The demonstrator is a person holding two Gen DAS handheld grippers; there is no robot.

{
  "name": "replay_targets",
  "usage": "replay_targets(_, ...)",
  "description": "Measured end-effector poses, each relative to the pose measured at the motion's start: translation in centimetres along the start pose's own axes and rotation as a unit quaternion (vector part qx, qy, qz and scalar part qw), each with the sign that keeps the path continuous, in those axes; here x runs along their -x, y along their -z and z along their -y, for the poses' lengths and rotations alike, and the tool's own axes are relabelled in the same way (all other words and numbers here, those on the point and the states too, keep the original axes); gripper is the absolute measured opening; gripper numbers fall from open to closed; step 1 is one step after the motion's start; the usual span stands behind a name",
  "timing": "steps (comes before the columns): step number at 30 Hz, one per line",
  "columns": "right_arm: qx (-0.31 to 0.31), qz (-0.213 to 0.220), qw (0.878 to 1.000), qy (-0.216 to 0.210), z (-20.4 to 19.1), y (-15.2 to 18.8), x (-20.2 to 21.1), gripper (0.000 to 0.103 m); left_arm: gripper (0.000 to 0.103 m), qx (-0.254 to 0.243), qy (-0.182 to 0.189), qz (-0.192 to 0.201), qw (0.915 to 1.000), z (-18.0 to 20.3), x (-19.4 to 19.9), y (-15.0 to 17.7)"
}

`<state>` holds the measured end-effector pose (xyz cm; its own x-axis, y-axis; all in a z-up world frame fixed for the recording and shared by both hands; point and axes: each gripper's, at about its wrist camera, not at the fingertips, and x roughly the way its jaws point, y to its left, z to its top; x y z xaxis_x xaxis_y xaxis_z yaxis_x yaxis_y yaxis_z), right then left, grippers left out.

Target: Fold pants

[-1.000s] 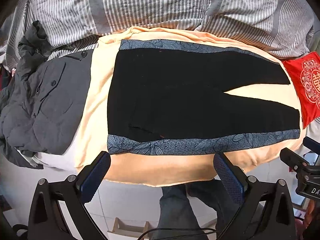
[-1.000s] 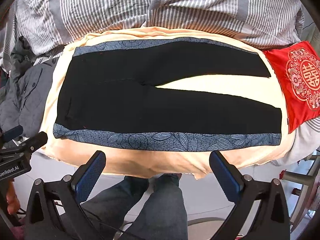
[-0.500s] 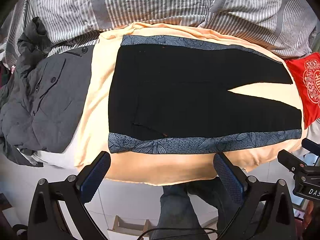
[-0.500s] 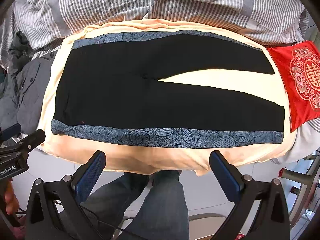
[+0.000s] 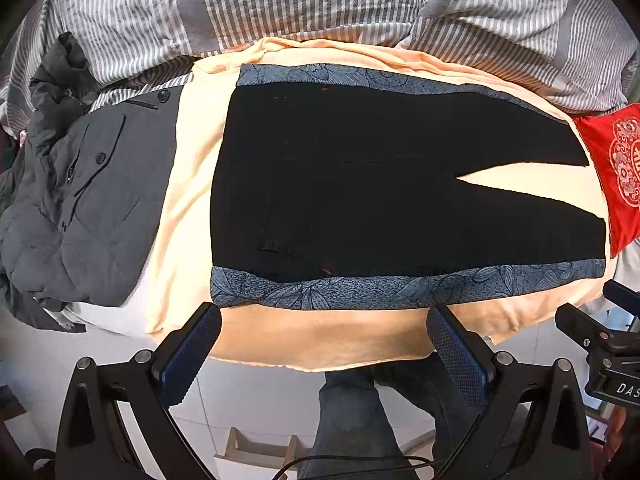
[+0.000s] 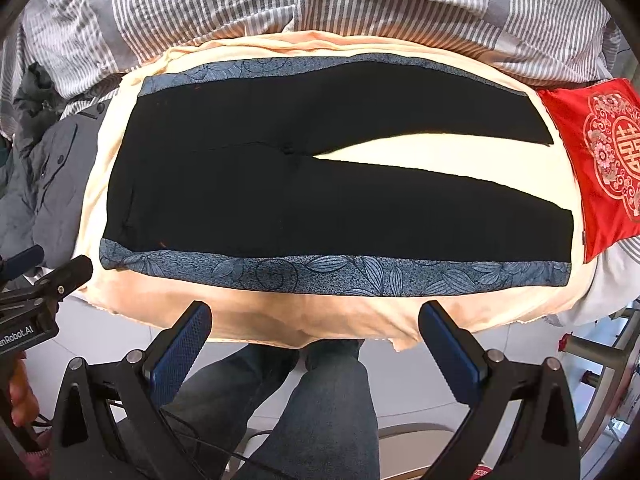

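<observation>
Left gripper (image 5: 323, 350): jaws wide apart, empty, off the bed's near edge.
Right gripper (image 6: 315, 340): same.
Pants (image 6: 304, 200): flat on peach sheet (image 6: 280, 316), waist left, legs splayed right.
Beyond: striped duvet (image 6: 240, 4).

- The left gripper (image 5: 323, 346) has its jaws spread wide, nothing between them; its blue textured pads (image 5: 191, 350) face inward across the gap.
- The right gripper (image 6: 315, 338) is likewise spread wide with nothing in it, its blue pads (image 6: 182, 350) set well apart.
- Both grippers are held level, side by side and near each other: each shows at the edge of the other's view.
- The person's hand (image 6: 18, 394) shows partly at the left gripper's handle.
- The person's legs (image 6: 316, 408), in dark jeans, stand below the grippers.
</observation>
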<state>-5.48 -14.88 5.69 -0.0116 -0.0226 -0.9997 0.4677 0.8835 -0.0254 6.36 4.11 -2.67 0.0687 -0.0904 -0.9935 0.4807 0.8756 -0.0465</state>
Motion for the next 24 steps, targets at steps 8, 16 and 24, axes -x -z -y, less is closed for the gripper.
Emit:
replay_targets(8, -0.037, 0.01, 0.998, -0.043, 2.0, 0.2, -0.5, 0.103, 0.103, 0.013, -0.001, -0.008, 0.9999, -0.3, -1.2, 0.2)
replay_targets(16, -0.135, 0.004, 0.976, -0.173, 5.7, 1.4, -3.7, 0.103, 0.103, 0.06, 0.001, -0.033, 0.9977, -1.7, -4.9, 0.8)
replay_targets(24, -0.242, -0.041, 0.908, -0.339, 7.6, 3.7, -13.7, 0.053, 0.088, 0.122, 0.042, -0.026, 0.9914, -2.9, -9.4, 1.6)
